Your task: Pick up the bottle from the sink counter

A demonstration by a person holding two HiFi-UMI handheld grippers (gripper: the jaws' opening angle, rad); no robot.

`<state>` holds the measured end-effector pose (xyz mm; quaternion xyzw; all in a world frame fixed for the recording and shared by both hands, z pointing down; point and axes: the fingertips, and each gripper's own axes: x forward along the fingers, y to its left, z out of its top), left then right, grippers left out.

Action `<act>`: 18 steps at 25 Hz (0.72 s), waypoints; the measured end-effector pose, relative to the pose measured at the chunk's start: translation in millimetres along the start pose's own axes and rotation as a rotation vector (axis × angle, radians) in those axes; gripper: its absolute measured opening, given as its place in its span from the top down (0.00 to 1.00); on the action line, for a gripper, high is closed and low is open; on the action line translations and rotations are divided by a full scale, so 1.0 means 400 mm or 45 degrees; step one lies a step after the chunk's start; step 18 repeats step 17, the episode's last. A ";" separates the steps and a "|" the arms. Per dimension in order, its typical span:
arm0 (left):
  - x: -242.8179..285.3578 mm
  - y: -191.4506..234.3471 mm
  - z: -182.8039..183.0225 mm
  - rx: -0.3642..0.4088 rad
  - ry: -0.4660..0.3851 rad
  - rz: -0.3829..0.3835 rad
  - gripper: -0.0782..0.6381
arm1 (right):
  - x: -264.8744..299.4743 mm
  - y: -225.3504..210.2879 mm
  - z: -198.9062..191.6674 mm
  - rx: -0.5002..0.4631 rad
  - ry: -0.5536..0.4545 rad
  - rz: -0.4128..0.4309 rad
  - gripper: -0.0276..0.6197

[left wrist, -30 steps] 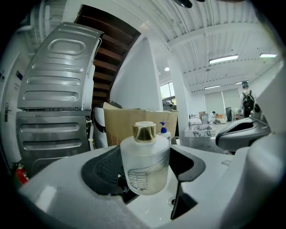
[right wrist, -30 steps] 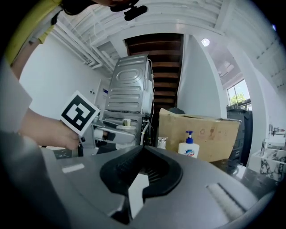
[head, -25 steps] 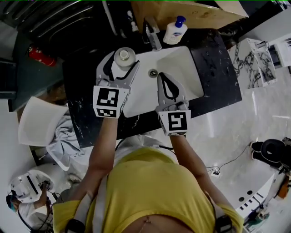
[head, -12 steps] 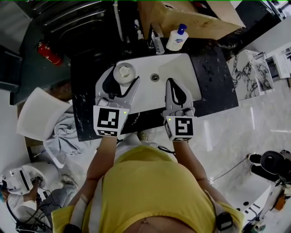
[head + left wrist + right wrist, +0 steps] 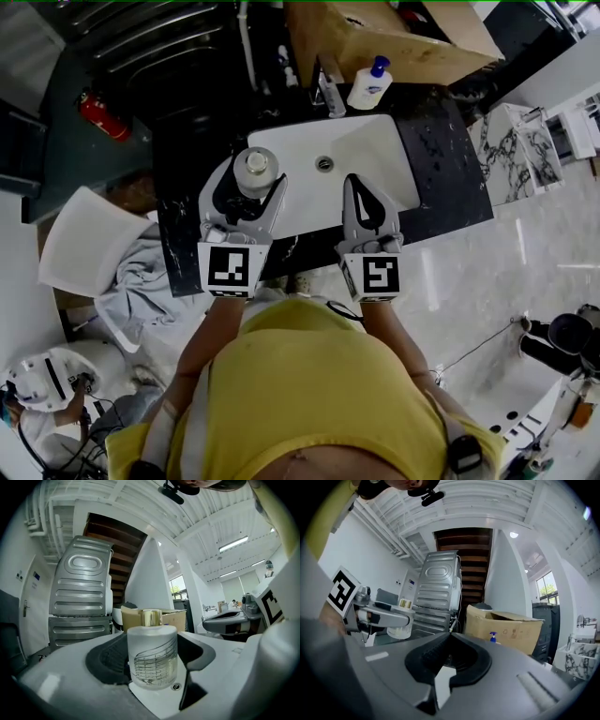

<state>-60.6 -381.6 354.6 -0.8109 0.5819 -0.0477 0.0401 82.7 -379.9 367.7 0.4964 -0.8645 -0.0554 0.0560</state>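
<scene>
Black marbled counter (image 5: 450, 159) runs across the far part of the head view, with a white sink (image 5: 375, 150) set into it. At the sink's far edge stands a tap (image 5: 330, 94), and just right of the tap a white pump bottle (image 5: 369, 86) with a blue top. Behind them sits a cardboard box (image 5: 394, 37). Right of the counter the floor (image 5: 487, 272) is pale and glossy. A red fire extinguisher (image 5: 103, 117) lies far left on dark flooring.

The bottle (image 5: 255, 169) is short and round, of frosted glass with a gold cap. The left gripper view shows a dark line drawing on the side of the bottle (image 5: 152, 656) and a pale yellow tint low down.

It stands upright, long axis vertical, cap up. It sits at the sink's left edge, pinched between the jaws of the left gripper (image 5: 253, 175), which hold it from both sides at a wide spread. The left gripper (image 5: 152, 644) points level toward the far wall.

The right gripper (image 5: 356, 180) hovers over the sink's near right part. In its own view, the right gripper (image 5: 452, 634) has its jaw tips pressed together on nothing.
</scene>
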 end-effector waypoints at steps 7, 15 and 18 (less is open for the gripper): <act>-0.007 0.007 0.003 -0.024 -0.028 -0.035 0.44 | 0.008 0.032 0.014 0.004 -0.011 0.003 0.95; -0.009 0.005 0.000 -0.028 -0.038 -0.049 0.44 | 0.014 0.055 0.017 -0.014 -0.027 0.031 0.95; -0.009 0.004 -0.001 -0.030 -0.041 -0.050 0.44 | 0.015 0.058 0.018 -0.012 -0.037 0.036 0.95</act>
